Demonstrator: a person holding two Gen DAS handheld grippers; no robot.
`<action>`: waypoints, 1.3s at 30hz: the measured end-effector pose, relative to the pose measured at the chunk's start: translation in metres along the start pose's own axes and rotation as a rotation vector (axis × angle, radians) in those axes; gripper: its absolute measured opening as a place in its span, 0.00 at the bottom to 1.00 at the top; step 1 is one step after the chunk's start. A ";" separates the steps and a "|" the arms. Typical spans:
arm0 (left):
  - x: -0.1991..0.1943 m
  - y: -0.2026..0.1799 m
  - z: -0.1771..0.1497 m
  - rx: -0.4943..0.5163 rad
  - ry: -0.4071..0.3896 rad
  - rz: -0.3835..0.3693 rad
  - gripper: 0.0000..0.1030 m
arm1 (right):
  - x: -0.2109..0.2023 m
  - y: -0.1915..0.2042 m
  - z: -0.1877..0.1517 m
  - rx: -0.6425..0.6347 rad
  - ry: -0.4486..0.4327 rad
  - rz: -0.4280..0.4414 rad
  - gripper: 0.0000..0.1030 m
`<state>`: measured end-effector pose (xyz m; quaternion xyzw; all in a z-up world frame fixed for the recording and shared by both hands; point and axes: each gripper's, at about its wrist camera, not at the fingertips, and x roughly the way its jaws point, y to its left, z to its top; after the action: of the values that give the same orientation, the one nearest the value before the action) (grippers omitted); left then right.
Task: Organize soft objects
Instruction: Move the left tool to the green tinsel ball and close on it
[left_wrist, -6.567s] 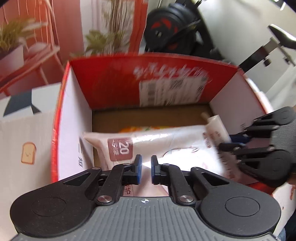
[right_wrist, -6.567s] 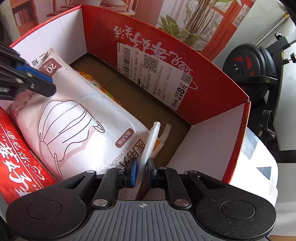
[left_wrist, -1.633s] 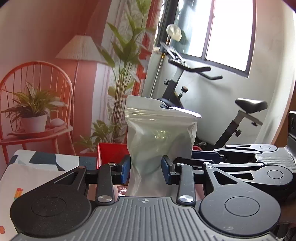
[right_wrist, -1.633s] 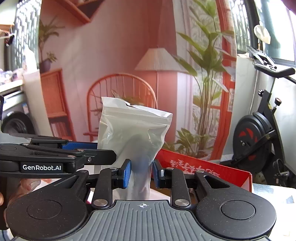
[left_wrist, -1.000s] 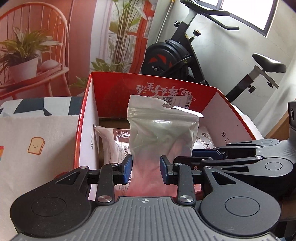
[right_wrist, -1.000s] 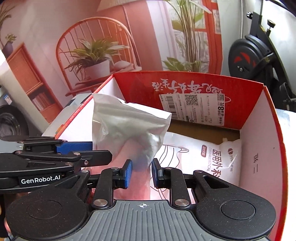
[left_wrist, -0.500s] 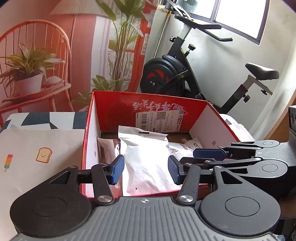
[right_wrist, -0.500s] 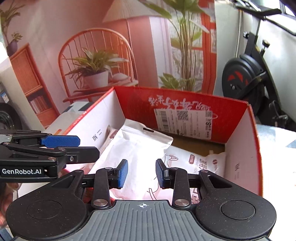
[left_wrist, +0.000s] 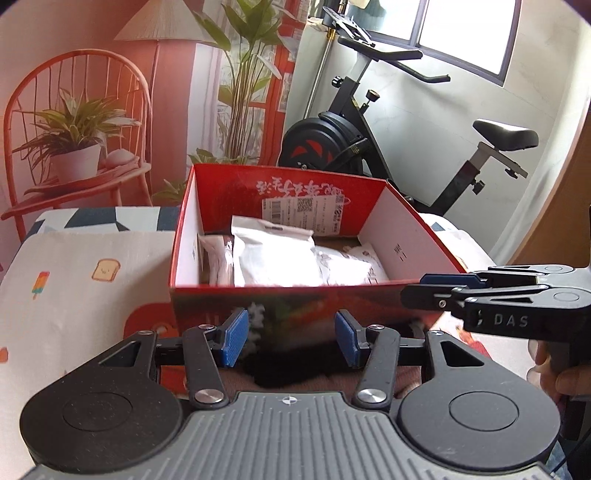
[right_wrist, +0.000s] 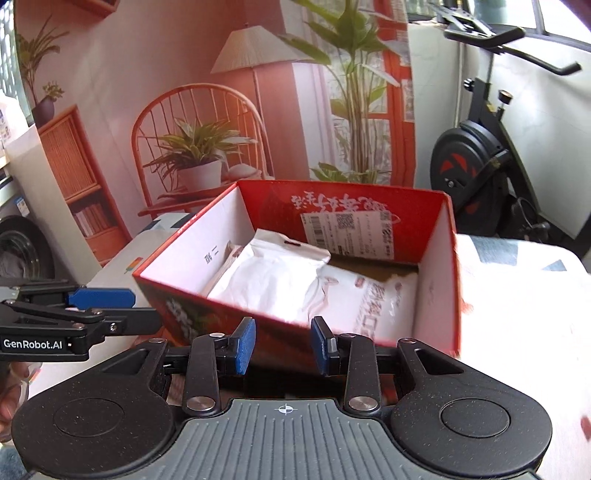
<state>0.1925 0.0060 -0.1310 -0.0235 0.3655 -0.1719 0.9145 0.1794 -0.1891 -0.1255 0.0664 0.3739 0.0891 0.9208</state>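
Observation:
A red cardboard box (left_wrist: 402, 225) stands open on the table; it also shows in the right wrist view (right_wrist: 439, 258). Inside lies a white zip pouch (left_wrist: 275, 254) (right_wrist: 273, 277) on top of a white mask pack (left_wrist: 351, 264) (right_wrist: 373, 306). My left gripper (left_wrist: 288, 341) is open and empty, just in front of the box's near wall. My right gripper (right_wrist: 282, 345) is open and empty, near the box's front corner. Each gripper shows from the side in the other's view: the right one (left_wrist: 443, 291), the left one (right_wrist: 110, 306).
The box sits on a white cloth with small printed pictures (left_wrist: 74, 295). An exercise bike (left_wrist: 351, 136) stands behind the table to the right. A backdrop with a chair and plants (right_wrist: 199, 155) is behind the box.
Both grippers held the white pouch over the box, let it go into the box, opened, and have pulled back from the box.

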 end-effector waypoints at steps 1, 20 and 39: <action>-0.002 -0.001 -0.005 0.000 0.004 -0.004 0.53 | -0.005 -0.002 -0.005 0.008 -0.005 -0.002 0.30; -0.029 -0.027 -0.087 -0.031 0.057 -0.058 0.53 | -0.067 0.006 -0.122 0.122 0.052 -0.042 0.33; -0.016 -0.024 -0.095 -0.077 0.101 -0.061 0.53 | -0.055 0.017 -0.137 0.041 0.115 -0.060 0.40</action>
<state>0.1102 -0.0037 -0.1864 -0.0609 0.4168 -0.1864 0.8876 0.0427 -0.1768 -0.1826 0.0686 0.4296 0.0575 0.8986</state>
